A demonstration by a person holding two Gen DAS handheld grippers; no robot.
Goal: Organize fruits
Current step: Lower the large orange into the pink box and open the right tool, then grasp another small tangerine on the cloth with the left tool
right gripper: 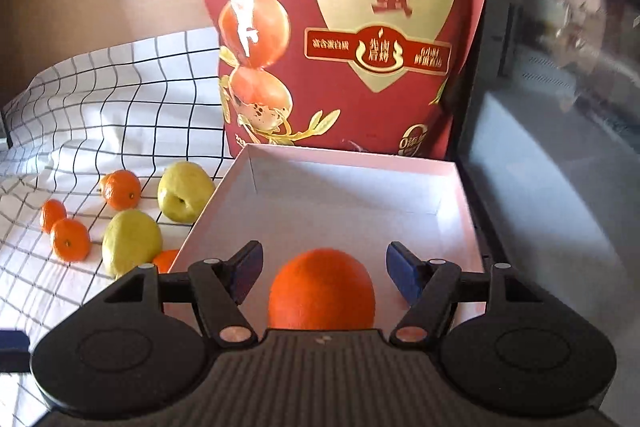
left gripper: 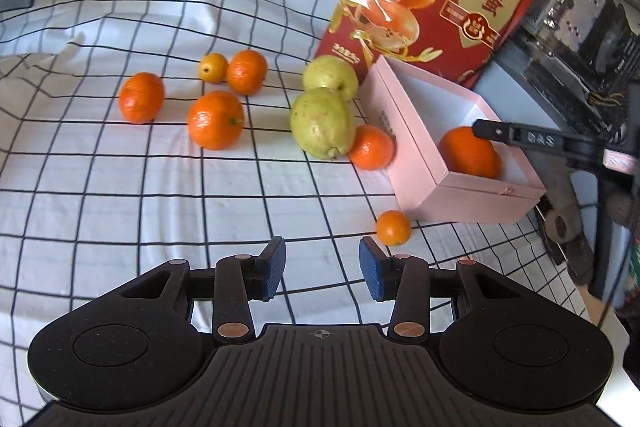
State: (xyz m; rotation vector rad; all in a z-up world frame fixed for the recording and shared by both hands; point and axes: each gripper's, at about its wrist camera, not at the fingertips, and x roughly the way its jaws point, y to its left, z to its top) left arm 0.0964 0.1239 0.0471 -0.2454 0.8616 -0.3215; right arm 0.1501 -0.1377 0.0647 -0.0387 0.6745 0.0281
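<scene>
The left gripper (left gripper: 322, 269) is hovering over the checked cloth (left gripper: 120, 211), its jaws standing apart with nothing between them; a small orange (left gripper: 393, 227) is lying just ahead of its right finger, near the pink box (left gripper: 416, 163); the right gripper (right gripper: 323, 277) is hanging over that box with jaws spread wide, its pads clear of the large orange (right gripper: 322, 291) sitting inside; 2 green guavas (left gripper: 323, 123) and several more oranges are resting on the cloth beside the box; a red bag (right gripper: 344, 27) is standing behind it.

Both wrist views tilt downward, the left farther back, the right close over the pink box (right gripper: 352, 195) both share.
</scene>
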